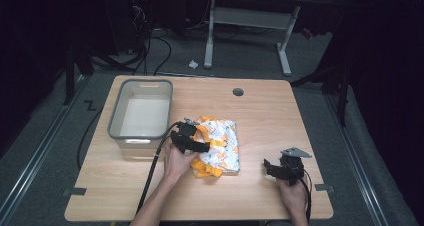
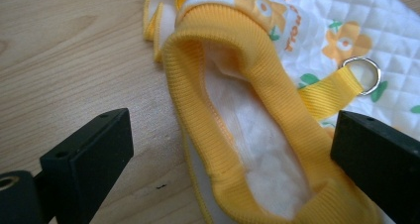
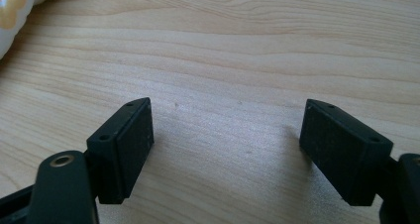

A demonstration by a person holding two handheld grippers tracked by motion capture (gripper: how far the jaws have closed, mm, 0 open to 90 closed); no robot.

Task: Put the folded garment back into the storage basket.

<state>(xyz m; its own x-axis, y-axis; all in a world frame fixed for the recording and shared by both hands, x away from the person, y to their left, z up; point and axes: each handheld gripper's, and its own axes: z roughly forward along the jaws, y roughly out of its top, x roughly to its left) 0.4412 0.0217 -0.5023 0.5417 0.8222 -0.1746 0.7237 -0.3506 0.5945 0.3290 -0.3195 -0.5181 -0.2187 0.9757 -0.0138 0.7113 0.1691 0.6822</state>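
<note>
Both claws gape: left claw straddles garment.

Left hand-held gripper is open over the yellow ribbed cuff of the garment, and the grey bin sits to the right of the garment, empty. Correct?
Not quite. The grey bin is to the left of the garment, as the high view shows. The rest holds: the bin looks empty, and the left hand-held gripper stands open over the yellow ribbed cuff.

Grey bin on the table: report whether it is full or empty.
Empty. The high view looks straight into the grey bin and shows only its bare pale floor; the quilted garment lies outside it on the table.
</note>
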